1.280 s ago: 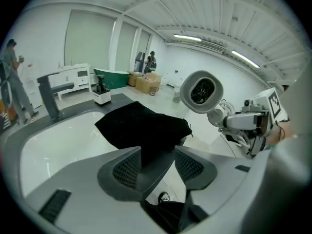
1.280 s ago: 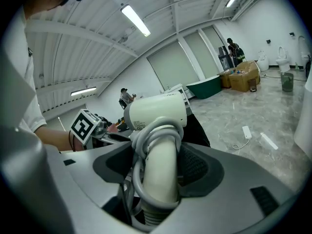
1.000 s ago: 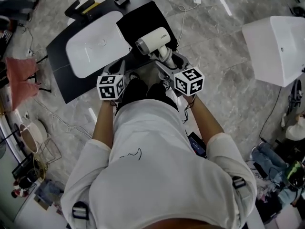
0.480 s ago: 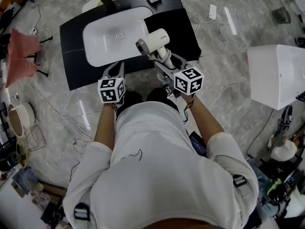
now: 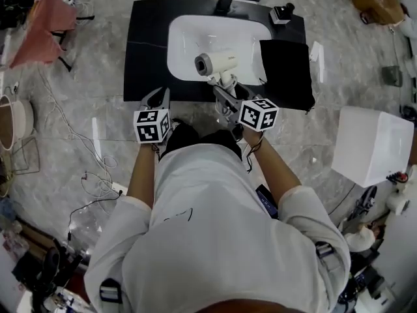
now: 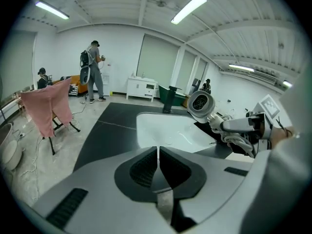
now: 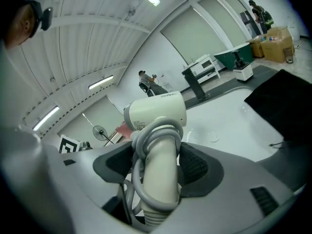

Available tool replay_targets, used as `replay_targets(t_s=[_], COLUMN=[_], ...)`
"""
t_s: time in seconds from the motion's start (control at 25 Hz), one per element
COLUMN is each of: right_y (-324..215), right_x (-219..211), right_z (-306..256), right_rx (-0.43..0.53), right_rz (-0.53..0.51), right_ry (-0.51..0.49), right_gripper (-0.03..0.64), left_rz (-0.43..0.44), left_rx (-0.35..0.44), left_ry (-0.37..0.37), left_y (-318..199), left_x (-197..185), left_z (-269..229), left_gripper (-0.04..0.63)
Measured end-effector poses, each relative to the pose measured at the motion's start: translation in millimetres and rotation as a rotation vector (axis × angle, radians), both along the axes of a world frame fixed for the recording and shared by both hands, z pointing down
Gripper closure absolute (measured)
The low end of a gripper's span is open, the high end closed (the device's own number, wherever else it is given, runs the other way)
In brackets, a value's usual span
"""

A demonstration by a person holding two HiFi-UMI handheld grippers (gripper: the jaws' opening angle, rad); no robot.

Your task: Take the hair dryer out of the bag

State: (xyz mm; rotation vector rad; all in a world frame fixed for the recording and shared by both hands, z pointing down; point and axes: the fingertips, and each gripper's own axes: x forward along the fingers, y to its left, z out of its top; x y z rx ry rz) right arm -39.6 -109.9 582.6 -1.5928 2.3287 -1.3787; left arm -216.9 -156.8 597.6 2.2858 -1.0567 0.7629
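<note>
The right claw (image 7: 157, 164) pinches the white plastic hair dryer (image 5: 219, 62) by its handle, and this traps the wound grey cord so that nothing dangles. The dryer hangs over the white basin (image 5: 186, 44), left of the flat black fabric bag (image 5: 285, 70) on the black desk (image 5: 146, 44). The left claw (image 6: 158, 152) is pressed together and empty.

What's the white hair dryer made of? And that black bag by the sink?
The white hair dryer looks like hard plastic: smooth, with a soft sheen. The flat black bag is probably matte cloth: it lies limp and shows no shine.
</note>
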Motion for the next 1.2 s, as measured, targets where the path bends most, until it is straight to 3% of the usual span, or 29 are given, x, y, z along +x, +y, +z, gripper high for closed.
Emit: replay_targets(t_s=[0.24,0.4,0.8,1.2], right_y=[-43,-62,-116,-205], right_x=[-93,-134,-196,-194], right_z=[14,16,49,82], right_rx=[-0.066,-0.120,-0.226,-0.302], right_rz=[-0.037,-0.026,-0.128,-0.085], right_ry=[-0.065,-0.054,0.026,0.127], right_gripper=[0.333,0.333,0.333,0.333], left_rz=[-0.102,-0.139,-0.268,-0.246], left_rx=[-0.014,-0.024,-0.057,-0.100], left_ry=[-0.015,-0.011,0.028,-0.013], left_y=[-20,-23,-39,-93], left_x=[-118,-161,-204,-207], left_z=[4,4,16,21], left_gripper=[0.565,0.565,0.565,0.565])
